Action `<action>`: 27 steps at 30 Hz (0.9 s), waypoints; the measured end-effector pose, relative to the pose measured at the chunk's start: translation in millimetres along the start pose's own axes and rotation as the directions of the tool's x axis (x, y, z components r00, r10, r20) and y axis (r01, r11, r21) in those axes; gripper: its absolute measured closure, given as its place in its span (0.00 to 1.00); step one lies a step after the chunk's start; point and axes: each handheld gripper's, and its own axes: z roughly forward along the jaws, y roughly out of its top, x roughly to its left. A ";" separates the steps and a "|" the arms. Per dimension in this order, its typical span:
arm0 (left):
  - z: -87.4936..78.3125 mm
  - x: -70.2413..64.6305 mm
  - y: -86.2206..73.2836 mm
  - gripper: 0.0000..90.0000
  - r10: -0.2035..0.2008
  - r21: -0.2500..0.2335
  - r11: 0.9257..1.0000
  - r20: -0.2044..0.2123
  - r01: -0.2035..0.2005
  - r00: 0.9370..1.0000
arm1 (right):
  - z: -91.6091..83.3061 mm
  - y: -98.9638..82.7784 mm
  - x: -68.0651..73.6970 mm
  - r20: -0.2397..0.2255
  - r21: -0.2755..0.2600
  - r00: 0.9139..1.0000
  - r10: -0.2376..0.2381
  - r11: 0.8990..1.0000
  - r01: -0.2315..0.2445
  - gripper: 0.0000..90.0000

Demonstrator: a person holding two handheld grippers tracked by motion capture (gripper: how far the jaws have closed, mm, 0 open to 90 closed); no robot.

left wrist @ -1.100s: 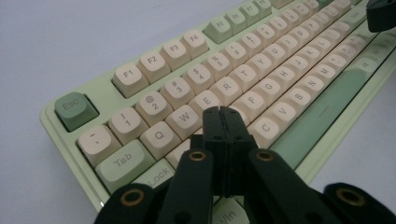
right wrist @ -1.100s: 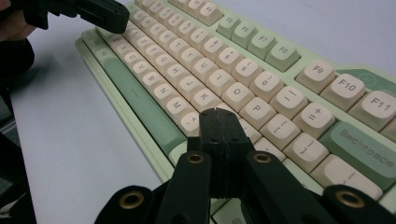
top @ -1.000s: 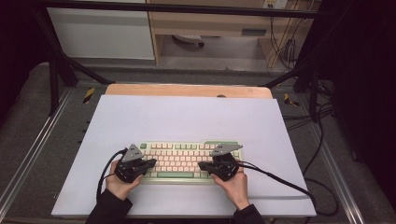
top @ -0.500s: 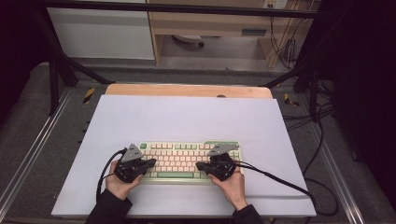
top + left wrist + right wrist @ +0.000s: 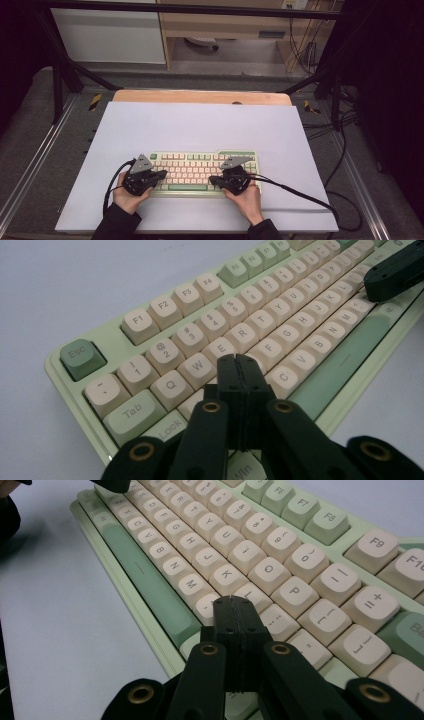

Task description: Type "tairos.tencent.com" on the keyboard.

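Observation:
A pale green keyboard (image 5: 202, 169) with cream keys lies on the white table top near the front edge. My left gripper (image 5: 161, 174) hovers over its left end, jaws shut with nothing between them; in the left gripper view the joined tips (image 5: 236, 360) sit over the keys near S and D. My right gripper (image 5: 214, 180) is over the right part of the keyboard, also shut and empty; in the right gripper view its tips (image 5: 231, 601) rest above the keys near the comma and L. The keyboard (image 5: 280, 310) (image 5: 280, 555) stretches away in both gripper views.
The white table top (image 5: 200, 125) has a wooden strip (image 5: 200, 96) along its far edge. Black cables (image 5: 300, 192) trail from the grippers off to the right and left. Dark frame rails and a shelf unit stand behind the table.
The right gripper has shifted slightly left over the keyboard. The left gripper stays where it was.

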 end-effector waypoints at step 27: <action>0.2 -2.8 1.8 1.00 0.003 -0.003 1.000 0.008 -0.003 1.000 | -29.1 4.7 -8.6 0.035 -0.045 0.999 0.005 0.999 -0.003 1.00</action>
